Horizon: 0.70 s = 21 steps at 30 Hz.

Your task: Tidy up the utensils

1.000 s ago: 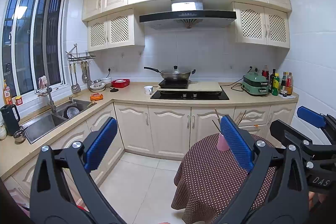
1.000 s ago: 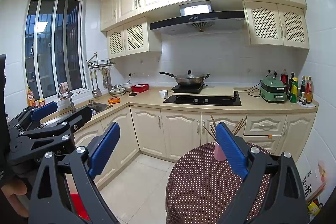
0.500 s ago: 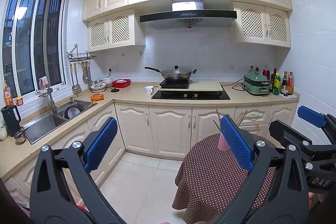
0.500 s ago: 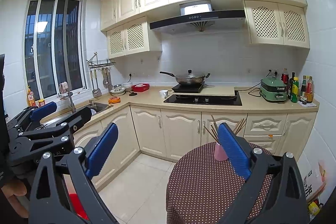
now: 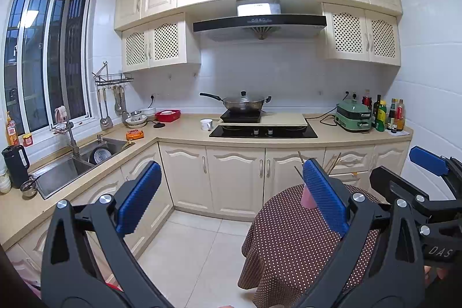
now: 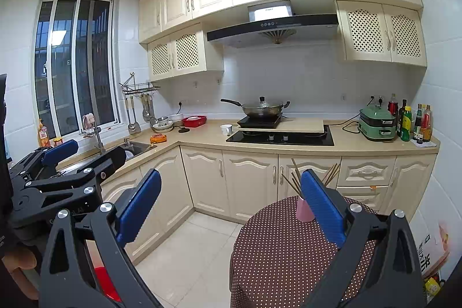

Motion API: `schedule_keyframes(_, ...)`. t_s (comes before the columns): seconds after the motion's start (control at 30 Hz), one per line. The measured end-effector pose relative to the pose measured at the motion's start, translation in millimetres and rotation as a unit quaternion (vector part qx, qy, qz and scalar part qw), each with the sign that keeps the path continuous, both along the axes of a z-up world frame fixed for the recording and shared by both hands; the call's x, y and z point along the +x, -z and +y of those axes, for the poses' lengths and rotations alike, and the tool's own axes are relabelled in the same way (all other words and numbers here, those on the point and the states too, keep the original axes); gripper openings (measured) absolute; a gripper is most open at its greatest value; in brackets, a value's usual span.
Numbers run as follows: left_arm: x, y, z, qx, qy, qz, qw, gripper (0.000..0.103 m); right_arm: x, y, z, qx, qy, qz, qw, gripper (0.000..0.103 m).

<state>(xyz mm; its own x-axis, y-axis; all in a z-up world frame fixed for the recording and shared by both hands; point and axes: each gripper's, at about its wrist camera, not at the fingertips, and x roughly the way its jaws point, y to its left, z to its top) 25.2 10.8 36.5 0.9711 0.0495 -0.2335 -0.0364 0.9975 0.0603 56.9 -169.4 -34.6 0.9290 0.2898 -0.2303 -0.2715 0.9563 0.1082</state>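
Note:
A pink cup (image 6: 303,210) holding several wooden chopsticks (image 6: 296,178) stands on a round table with a brown dotted cloth (image 6: 277,253). In the left wrist view the same cup (image 5: 305,198) is half hidden behind my right blue pad. My left gripper (image 5: 231,192) is open and empty, held in the air well short of the table (image 5: 288,247). My right gripper (image 6: 229,194) is open and empty too, also short of the cup. Each gripper shows in the other's view: the right gripper (image 5: 427,181) at the right edge, the left gripper (image 6: 66,163) at the left edge.
An L-shaped counter (image 5: 179,132) carries a sink (image 5: 75,166), a red dish (image 5: 168,115), a white mug (image 5: 206,124), a hob with a wok (image 5: 244,103), a green cooker (image 5: 353,117) and bottles (image 5: 387,114). Ladles hang on a wall rack (image 5: 111,94). Tiled floor (image 5: 196,250) lies between cabinets and table.
Both views have drifted very slightly; the table and cup sit a touch further right. Both grippers stay open.

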Motion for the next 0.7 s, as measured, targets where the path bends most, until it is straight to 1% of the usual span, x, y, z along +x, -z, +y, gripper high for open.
schedule_keyframes(0.7,1.2,-2.0,2.1,0.002,0.000,0.000,1.0000,0.097,0.0,0.8,2.1,-0.001,0.000,0.002,1.000,0.094)
